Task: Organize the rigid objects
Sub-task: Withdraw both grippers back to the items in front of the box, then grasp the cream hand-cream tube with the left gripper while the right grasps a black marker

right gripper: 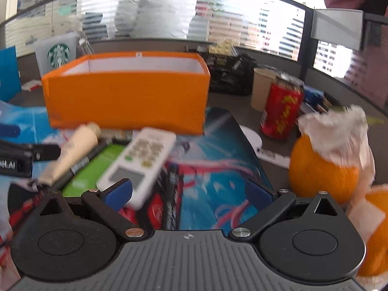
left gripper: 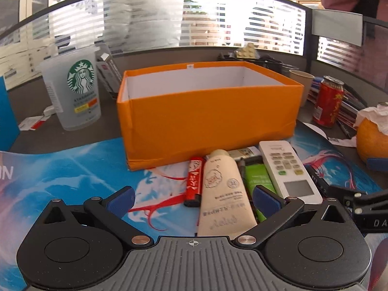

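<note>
Both hand-held grippers, left [left gripper: 194, 200] and right [right gripper: 188, 191], hung wide and empty over the bench; the white plastic remote control [right gripper: 139, 162] likely awaited gripping for the open orange cardboard box [right gripper: 126, 97].

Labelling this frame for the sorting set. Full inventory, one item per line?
box: 1, orange, white inside, open top, centre of desk
remote: 1, white, in front of the box, right end of the row
green pack: 1, left of remote, partly hidden
pen: 1, black, between tube and green pack
tube: 1, cream, middle of row
lighter: 1, red, left of tube
plastic cup: 1, frosted, green logo, left of box
can: 1, red, right of box
paper cup: 1, beige, behind can
orange fruit: at least 1, tissue on top, far right
desk mat: 1, blue printed, under the row
left tongs: open, blue pads, over the tube
right tongs: open, blue pads, by the remote
</note>
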Motion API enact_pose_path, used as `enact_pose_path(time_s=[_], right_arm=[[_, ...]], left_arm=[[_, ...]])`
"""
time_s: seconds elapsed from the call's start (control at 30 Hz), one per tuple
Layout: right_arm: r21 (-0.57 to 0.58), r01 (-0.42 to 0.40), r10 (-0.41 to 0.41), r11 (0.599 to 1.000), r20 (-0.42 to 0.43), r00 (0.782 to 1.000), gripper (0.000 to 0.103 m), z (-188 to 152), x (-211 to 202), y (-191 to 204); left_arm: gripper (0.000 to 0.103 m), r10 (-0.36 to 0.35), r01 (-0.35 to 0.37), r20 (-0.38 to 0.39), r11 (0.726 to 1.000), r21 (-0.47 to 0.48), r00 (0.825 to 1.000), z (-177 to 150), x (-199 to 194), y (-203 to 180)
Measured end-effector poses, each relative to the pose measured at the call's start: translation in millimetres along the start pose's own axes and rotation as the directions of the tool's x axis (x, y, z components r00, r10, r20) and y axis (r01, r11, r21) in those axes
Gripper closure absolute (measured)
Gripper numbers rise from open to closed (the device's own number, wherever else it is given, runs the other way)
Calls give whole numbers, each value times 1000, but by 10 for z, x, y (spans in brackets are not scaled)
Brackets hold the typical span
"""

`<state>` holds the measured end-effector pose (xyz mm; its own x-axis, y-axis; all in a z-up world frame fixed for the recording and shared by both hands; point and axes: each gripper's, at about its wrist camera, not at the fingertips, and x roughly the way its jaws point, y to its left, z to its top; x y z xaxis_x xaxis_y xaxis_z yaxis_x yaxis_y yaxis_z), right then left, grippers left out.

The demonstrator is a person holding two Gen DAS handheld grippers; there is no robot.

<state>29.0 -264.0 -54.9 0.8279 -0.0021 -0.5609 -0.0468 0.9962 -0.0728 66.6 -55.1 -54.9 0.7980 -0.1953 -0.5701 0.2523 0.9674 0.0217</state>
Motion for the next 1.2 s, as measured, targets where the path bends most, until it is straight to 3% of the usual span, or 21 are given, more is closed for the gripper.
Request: enact_pose_path(time_s=[0.1, 0.23, 0.47, 0.63, 0.83, 0.97, 1.13, 1.17, 1.2], right_arm=[[-17, 2, -2, 1000, -9, 1000, 7, -108, -13, -24], [-7, -14, 14, 1000, -20, 1000, 30, -206, 8, -88], [15, -42, 42, 999, -22, 999, 43, -248, 51, -117], [16, -76, 76, 997, -9, 997, 61, -253, 46, -105], [6, -91, 90, 996, 3, 996, 69, -250, 51, -76], [4, -93, 93, 996, 7, 996, 70, -244, 62, -74], [-10, -96, 96, 995, 11, 995, 76, -246, 62, -46], [-14, -99, 99, 995, 11, 995, 79, -245, 58, -37], [-19, -103, 103, 994, 10, 995, 88, -242, 55, -26]], left_arm=[[0, -9, 8, 30, 1000, 18, 1000, -51, 6, -70], [0, -33, 32, 32, 999, 19, 999, -83, 51, -145], [1, -54, 52, 39, 997, 53, 998, -111, 126, -240], [3, -53, 50, 31, 995, 84, 998, -164, 195, -282], [18, -96, 95, 2, 994, 54, 995, -82, 241, -229], [55, -97, 97, -4, 995, 33, 995, -21, 273, -180], [58, -96, 96, -7, 993, 70, 995, -33, 294, -182], [58, -99, 99, -6, 993, 70, 995, -32, 295, -174], [58, -105, 105, -5, 992, 69, 994, -35, 292, -161]])
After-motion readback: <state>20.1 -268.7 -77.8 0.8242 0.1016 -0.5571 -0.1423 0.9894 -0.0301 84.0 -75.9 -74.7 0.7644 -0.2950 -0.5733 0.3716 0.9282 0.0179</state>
